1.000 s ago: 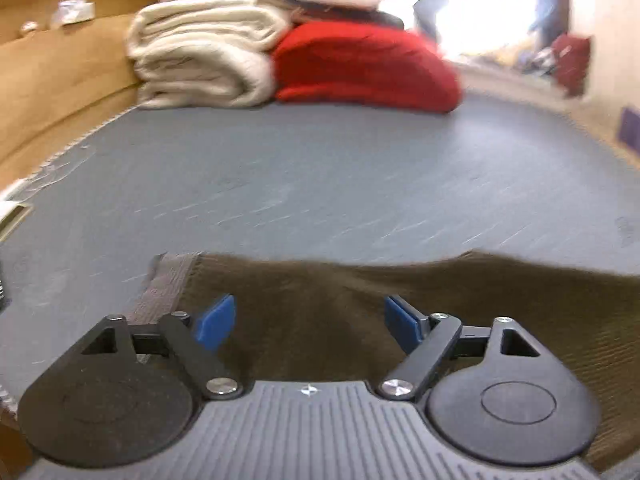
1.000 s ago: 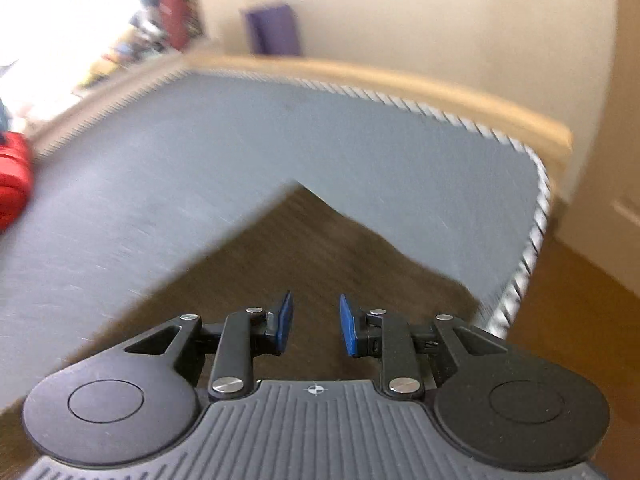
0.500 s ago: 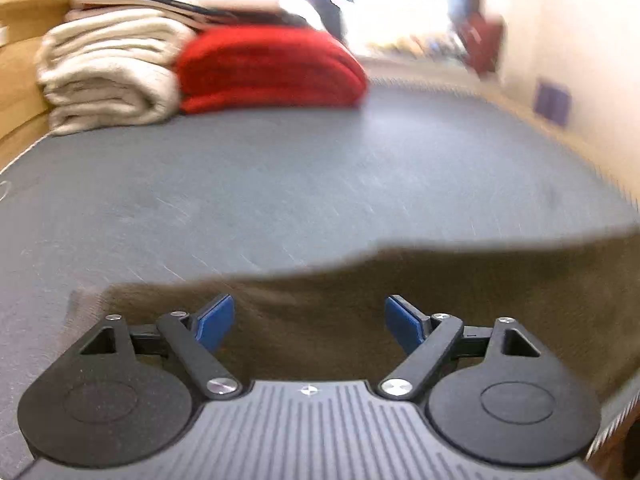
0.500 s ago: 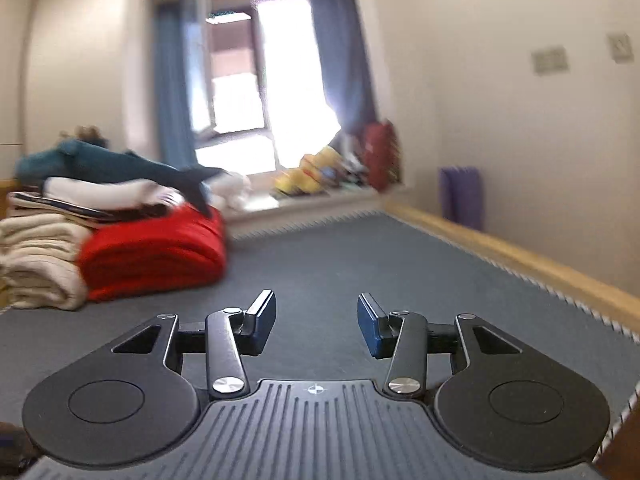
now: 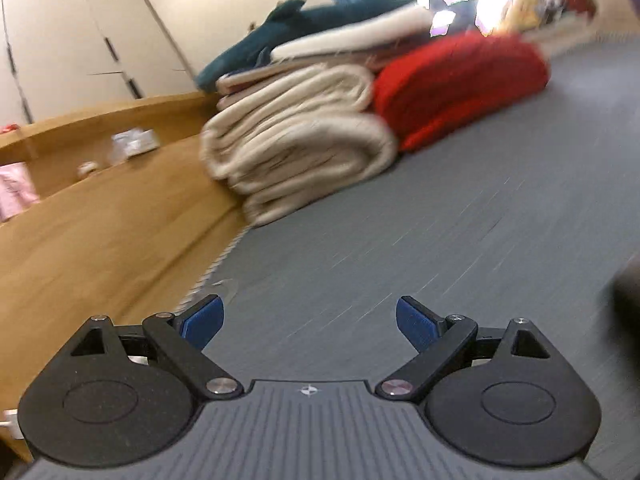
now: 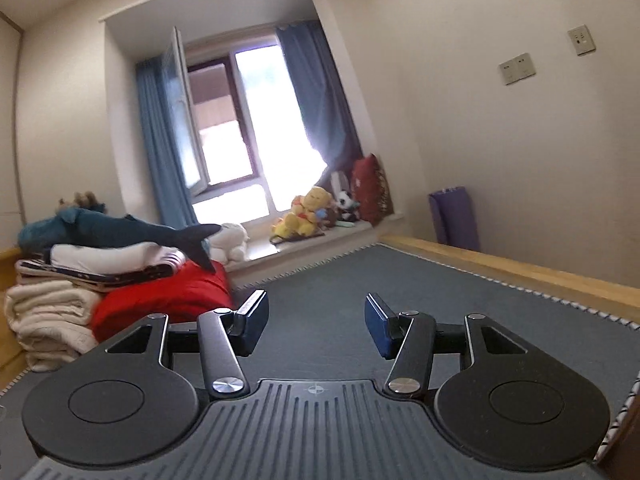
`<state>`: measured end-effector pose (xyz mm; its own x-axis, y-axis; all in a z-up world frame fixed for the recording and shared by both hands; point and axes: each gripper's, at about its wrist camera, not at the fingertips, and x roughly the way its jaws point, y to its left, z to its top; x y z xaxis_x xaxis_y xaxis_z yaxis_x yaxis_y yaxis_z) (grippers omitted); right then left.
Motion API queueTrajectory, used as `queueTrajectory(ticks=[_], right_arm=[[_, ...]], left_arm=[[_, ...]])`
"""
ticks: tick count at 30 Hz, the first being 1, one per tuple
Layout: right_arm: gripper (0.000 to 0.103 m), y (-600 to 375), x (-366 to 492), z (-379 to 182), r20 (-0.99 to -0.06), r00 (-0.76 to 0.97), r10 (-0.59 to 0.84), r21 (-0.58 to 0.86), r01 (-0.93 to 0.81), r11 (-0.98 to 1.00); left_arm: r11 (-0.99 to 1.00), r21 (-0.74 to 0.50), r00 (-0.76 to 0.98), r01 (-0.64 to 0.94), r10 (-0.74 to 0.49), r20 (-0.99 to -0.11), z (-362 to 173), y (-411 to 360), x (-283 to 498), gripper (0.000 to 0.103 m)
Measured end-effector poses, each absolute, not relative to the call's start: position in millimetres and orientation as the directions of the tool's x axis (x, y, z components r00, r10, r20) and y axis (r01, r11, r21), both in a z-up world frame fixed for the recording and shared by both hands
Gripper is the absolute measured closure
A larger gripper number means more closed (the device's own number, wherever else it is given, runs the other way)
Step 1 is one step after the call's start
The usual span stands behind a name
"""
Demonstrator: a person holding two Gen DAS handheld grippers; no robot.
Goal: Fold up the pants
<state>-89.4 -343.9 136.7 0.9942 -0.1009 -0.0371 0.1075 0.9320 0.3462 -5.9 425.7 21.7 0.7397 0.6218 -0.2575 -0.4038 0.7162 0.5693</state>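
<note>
The brown pants show in neither view now, apart from a dark blurred patch [image 5: 628, 292] at the right edge of the left wrist view that I cannot identify. My left gripper [image 5: 308, 320] is open and empty, raised and tilted over the grey mat [image 5: 440, 240]. My right gripper [image 6: 316, 324] is open and empty, held level above the same mat [image 6: 380, 280] and pointing toward the window.
A stack of cream blankets [image 5: 296, 152], a red blanket [image 5: 460, 80] and a blue shark toy [image 5: 288, 40] sits at the mat's far left; it also shows in the right wrist view [image 6: 120, 280]. A wooden rim [image 5: 100, 220] borders the left, another [image 6: 520, 268] the right.
Both grippers have lifted off the brown pants and swung up. The right gripper opened wider. The left view has turned left toward the blanket stack; the pants dropped out of sight.
</note>
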Motion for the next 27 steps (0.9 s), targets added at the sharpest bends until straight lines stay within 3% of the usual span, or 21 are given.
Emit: queueTrajectory(ticks=[4, 8, 27], right_arm=[[0.048, -335, -85, 137, -0.067, 0.989, -0.128, 0.308, 0.143, 0.941], [0.048, -326, -77, 138, -0.112, 0.981, -0.155, 0.267, 0.18, 0.947], [0.047, -308, -71, 140, -0.181, 0.969, -0.168, 0.231, 0.207, 0.951]], left_arm=[[0.644, 0.62, 0.692, -0.448, 0.689, -0.216, -15, 464, -20, 0.007], [0.639, 0.653, 0.723, -0.407, 0.662, -0.198, -32, 481, -24, 0.005], [0.652, 0.66, 0.736, -0.373, 0.641, -0.218, -40, 518, 2, 0.002]])
